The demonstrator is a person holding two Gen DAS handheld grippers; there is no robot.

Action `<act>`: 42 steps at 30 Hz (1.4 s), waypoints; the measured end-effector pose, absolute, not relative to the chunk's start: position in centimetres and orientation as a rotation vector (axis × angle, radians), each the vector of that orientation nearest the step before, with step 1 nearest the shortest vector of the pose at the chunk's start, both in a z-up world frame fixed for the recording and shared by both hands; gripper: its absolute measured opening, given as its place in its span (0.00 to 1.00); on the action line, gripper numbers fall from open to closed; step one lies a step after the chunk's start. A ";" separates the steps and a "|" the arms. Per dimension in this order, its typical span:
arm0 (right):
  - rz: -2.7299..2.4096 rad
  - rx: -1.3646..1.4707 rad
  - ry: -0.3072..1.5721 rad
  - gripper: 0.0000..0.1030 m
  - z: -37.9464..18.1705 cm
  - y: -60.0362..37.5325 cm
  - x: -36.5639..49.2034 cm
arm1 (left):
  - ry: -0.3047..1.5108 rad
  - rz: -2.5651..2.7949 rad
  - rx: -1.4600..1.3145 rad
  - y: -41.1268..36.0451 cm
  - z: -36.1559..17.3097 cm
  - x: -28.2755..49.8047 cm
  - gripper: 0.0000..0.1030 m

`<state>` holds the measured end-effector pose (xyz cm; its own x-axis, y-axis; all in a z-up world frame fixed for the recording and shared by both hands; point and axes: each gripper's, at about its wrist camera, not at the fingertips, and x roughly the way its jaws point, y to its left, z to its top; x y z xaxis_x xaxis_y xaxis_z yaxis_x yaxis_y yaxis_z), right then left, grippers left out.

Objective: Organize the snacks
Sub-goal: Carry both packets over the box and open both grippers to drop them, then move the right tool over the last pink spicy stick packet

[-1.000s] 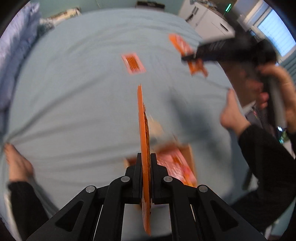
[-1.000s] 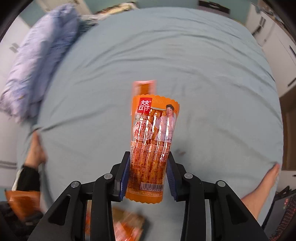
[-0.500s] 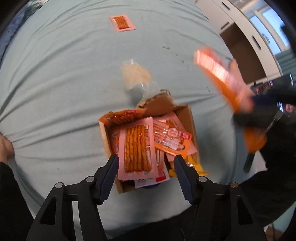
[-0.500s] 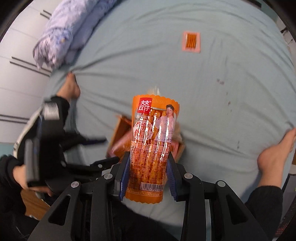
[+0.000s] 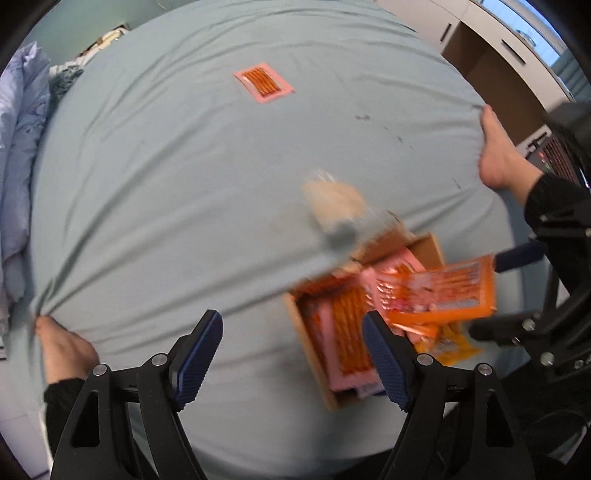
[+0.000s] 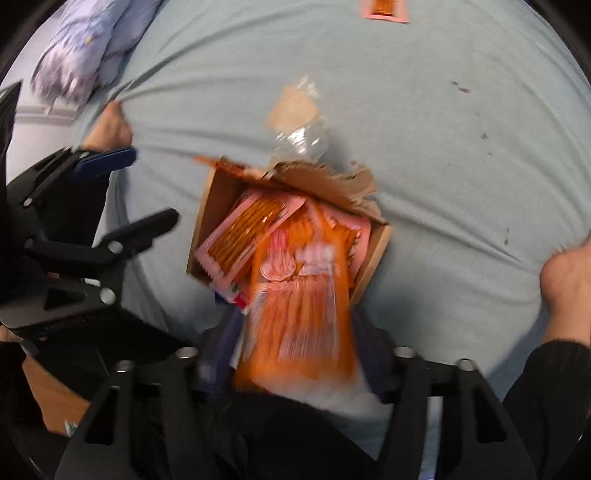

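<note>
A cardboard box [image 5: 308, 345] [image 6: 212, 206] with several orange and pink snack packs lies on the blue bed sheet. My left gripper [image 5: 291, 354] is open and empty, just left of the box. My right gripper [image 6: 295, 332] has its jaws spread wide, and the orange snack pack [image 6: 299, 306] [image 5: 447, 291] lies blurred between them, over the box's near edge. It looks loose, dropping into the box. A pink snack pack [image 5: 264, 82] [image 6: 384, 8] lies far up the bed.
A crumpled clear wrapper [image 5: 334, 201] [image 6: 299, 122] lies just beyond the box's torn flap [image 6: 325, 181]. Bare feet [image 5: 496, 155] [image 5: 64, 349] pin the sheet at both sides. A purple quilt [image 5: 18, 147] is bunched at the left. A cabinet [image 5: 491, 70] stands beyond the bed.
My left gripper let its orange pack go into the box, opened and moved left. My right gripper carried its pack over the box and its jaws have spread apart.
</note>
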<state>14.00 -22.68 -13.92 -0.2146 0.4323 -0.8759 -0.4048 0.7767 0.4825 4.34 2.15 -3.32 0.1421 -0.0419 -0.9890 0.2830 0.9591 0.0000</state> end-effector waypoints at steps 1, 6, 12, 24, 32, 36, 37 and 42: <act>0.756 0.052 1.626 0.72 -14.0 -23.1 14.6 | 1.405 -0.232 0.202 2.4 -3.3 4.6 0.76; 0.703 0.140 1.681 0.76 -14.8 -24.7 18.2 | 1.365 -0.230 0.166 3.1 -2.5 5.8 0.77; 0.548 0.218 1.615 0.76 -14.9 -26.3 22.9 | 1.368 -0.211 0.150 3.1 -3.4 6.7 0.79; 0.488 0.017 1.283 0.76 -12.9 -24.1 33.4 | 1.293 -0.154 0.116 3.4 -2.4 7.2 0.79; 0.485 0.060 1.427 0.76 -18.1 -18.3 41.8 | 1.277 -0.084 0.036 5.2 -2.2 8.2 0.80; 0.498 0.018 1.417 0.76 -19.9 -16.4 44.9 | 1.317 -0.115 -0.026 5.5 -2.4 8.7 0.80; 0.497 0.024 1.407 0.76 -20.2 -16.0 45.9 | 1.316 -0.118 -0.033 5.5 -2.4 8.6 0.80; 0.495 0.080 1.403 0.76 -22.4 -13.1 49.7 | 1.314 -0.126 -0.050 5.4 -2.5 9.3 0.80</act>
<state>49.71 -13.09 -22.40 0.0839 0.3773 -0.9223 -0.2847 0.8961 0.3406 9.30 5.39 -2.50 0.2479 -0.1210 -0.9612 0.0641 0.9920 -0.1083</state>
